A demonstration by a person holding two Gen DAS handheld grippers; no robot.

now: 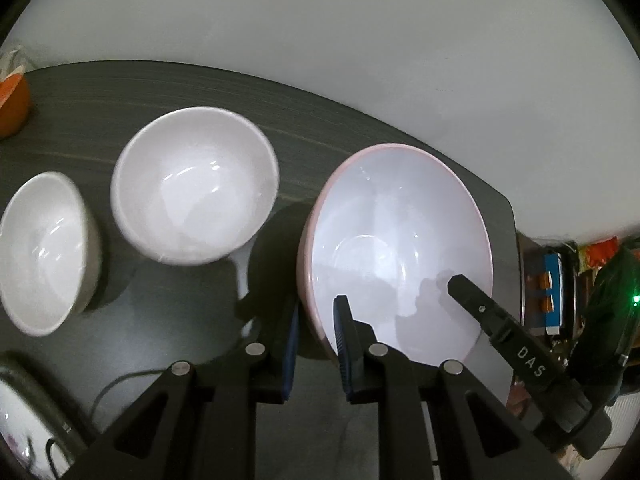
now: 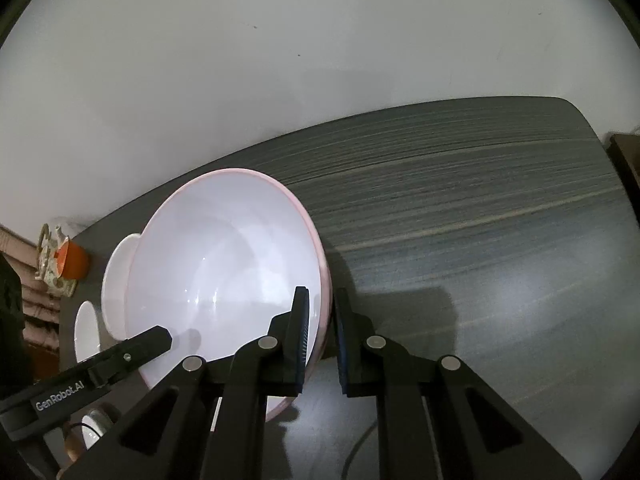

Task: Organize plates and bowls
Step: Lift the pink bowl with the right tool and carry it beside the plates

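Note:
A large pink-rimmed bowl (image 1: pixel 400 248) stands on the dark table (image 1: pixel 180 320), also in the right wrist view (image 2: pixel 224 264). My left gripper (image 1: pixel 316 332) straddles its left rim, one pad outside and one inside, jaws close on the rim. My right gripper (image 2: pixel 320 332) straddles its right rim the same way. The right gripper's finger (image 1: pixel 472 300) shows inside the bowl in the left view; the left gripper's finger (image 2: pixel 140 344) shows in the right view. Two smaller white bowls (image 1: pixel 196 184) (image 1: pixel 44 252) stand to the left.
An orange cup (image 1: pixel 12 108) sits at the far left; it also shows in the right wrist view (image 2: pixel 72 260). A patterned plate (image 1: pixel 24 432) lies at the near left. The table's right edge (image 1: pixel 516 280) is close, with clutter beyond. A white wall is behind.

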